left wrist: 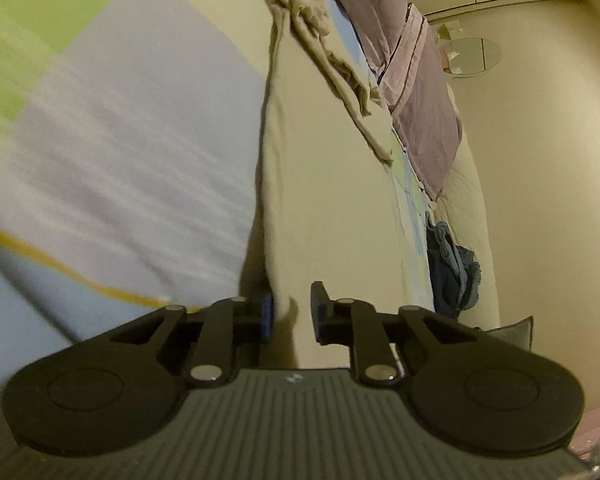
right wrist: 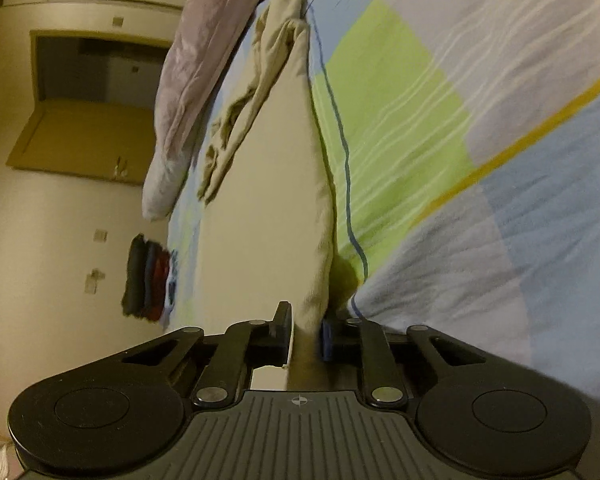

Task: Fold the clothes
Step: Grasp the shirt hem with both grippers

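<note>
I have the beige cotton garment on the patchwork-quilted bed, its near hem in both narrowed tools, left tool and right tool, ready to fold it over.

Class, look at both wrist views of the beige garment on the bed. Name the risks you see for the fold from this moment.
1. The left gripper has the beige garment between its pads, but a gap shows beside the right pad, so the cloth may slip out.
2. The right gripper pinches only a narrow edge; a pull could free it.
3. The far end lies bunched against the purple pillow, so the fold may come out uneven.
</note>
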